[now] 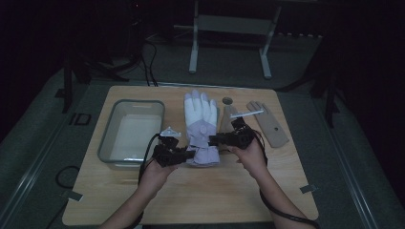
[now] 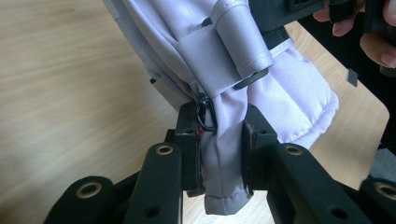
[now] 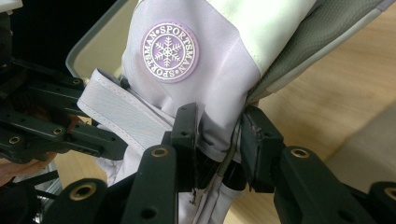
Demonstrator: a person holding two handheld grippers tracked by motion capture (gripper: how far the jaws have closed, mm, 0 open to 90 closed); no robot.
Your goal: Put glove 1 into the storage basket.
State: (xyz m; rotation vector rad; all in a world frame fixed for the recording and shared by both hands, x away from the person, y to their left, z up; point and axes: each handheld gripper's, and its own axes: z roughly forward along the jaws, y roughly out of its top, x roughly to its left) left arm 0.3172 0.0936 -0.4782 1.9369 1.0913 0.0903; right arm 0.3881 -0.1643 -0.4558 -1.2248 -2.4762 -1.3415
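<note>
Work in hand: the person is holding a lilac and white ski glove (image 1: 200,126) by its cuff with both grippers, probably to lift it off the wooden table (image 1: 200,195).

Left gripper (image 1: 187,153): its jaws are closed on a fold of the cuff fabric at the left side of the glove. In the left gripper view the fabric (image 2: 223,154) is pinched tight between the two pads, next to a small black ring (image 2: 204,113).

Right gripper (image 1: 214,140): its jaws are clamping the right edge of the cuff, so the pads are standing only as far apart as the cloth is thick. In the right gripper view the cloth sits between them, below the round snowflake badge (image 3: 170,51).

Why two grips: the glove is soft, so holding both sides of the cuff is keeping the opening spread and is stopping it from folding.

Glove position: it is in the middle of the table, fingers pointing far, cuff near.

Clear plastic bin (image 1: 111,138): it is standing just left of the glove, perhaps as the destination.

Second glove (image 1: 270,125): a grey-brown one is lying to the right, apart.
</note>
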